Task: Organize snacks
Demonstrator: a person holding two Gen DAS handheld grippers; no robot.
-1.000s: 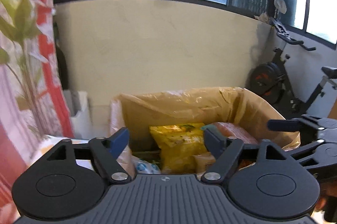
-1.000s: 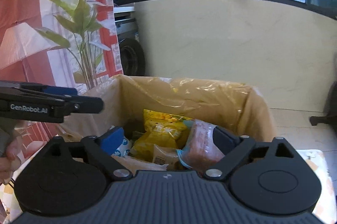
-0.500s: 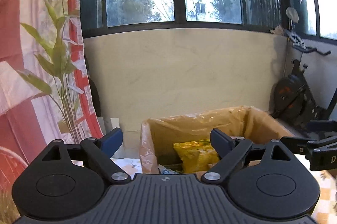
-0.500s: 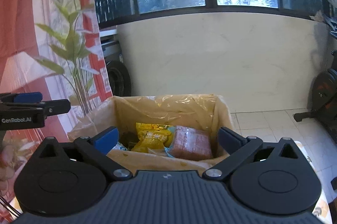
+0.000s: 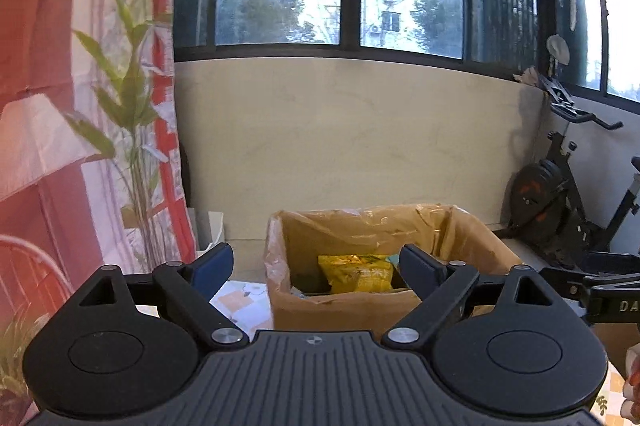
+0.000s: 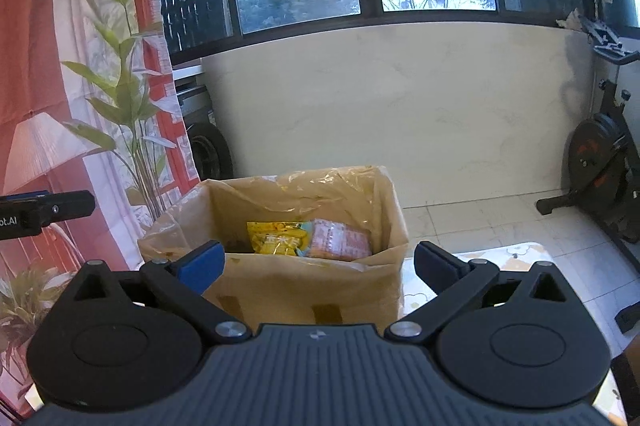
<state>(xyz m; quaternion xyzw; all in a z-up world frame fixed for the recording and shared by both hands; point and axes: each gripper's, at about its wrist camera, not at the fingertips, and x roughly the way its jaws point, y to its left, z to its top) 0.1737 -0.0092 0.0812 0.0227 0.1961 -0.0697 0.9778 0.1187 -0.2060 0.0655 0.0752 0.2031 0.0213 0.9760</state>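
Observation:
A cardboard box (image 5: 340,308) lined with clear plastic stands on the patterned table; it also shows in the right wrist view (image 6: 304,290). Inside lie a yellow snack bag (image 5: 356,272), also visible in the right wrist view (image 6: 276,237), and a pinkish-orange snack pack (image 6: 340,240). My left gripper (image 5: 316,268) is open and empty, held back from the box at its near side. My right gripper (image 6: 316,262) is open and empty, also back from the box. Each gripper shows at the edge of the other's view.
A patterned tablecloth (image 6: 516,254) covers the table. An exercise bike (image 5: 560,194) stands at the right by the wall. A red and white curtain with a leaf print (image 5: 80,106) hangs at the left. A low wall and windows lie behind.
Both grippers have pulled back and up from over the box; the box now looks smaller and farther. Both stay open and empty.

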